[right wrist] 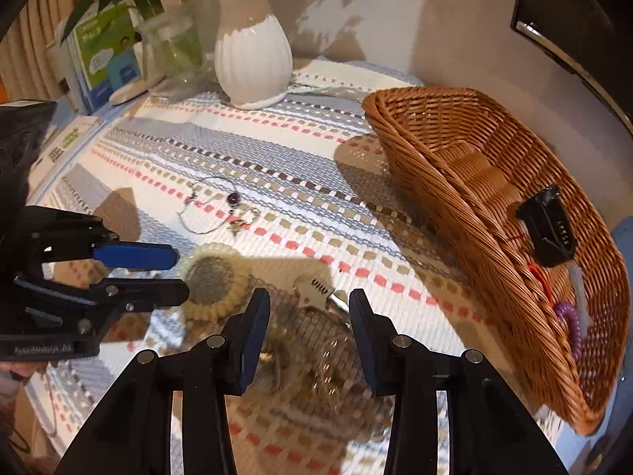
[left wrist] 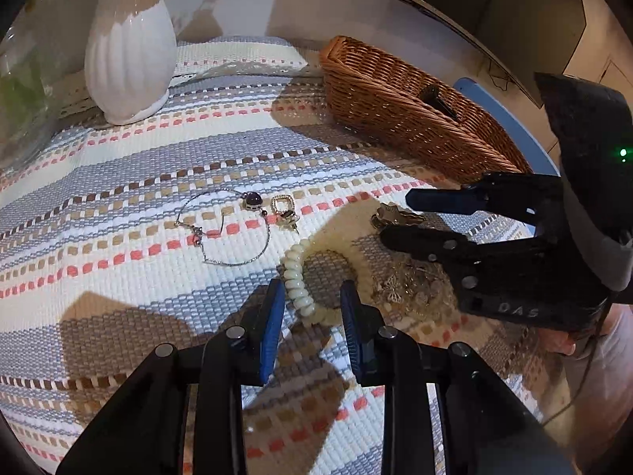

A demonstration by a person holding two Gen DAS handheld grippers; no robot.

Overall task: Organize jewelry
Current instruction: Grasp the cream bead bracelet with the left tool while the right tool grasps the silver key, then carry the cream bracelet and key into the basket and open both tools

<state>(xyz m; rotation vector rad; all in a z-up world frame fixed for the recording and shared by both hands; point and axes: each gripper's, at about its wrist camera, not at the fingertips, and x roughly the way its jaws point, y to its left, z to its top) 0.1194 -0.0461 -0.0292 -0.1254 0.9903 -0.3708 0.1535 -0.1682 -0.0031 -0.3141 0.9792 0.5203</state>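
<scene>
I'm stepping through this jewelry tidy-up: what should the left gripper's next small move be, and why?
Probably finish closing on the cream bead bracelet. The left gripper already straddles one side of the loop, its pads not yet pressing the beads. The bracelet lies flat on the striped mat, and the wicker basket sits open to receive it.

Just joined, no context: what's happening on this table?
A person with a handheld gripper in each hand is sorting jewelry on a striped mat. The left gripper has its jaws straddling a cream beaded bracelet, not yet pressing it. The right gripper hovers with its jaws apart over a gold tangle of pieces. A thin silver bracelet lies untouched. The wicker basket already holds a purple coil.
</scene>
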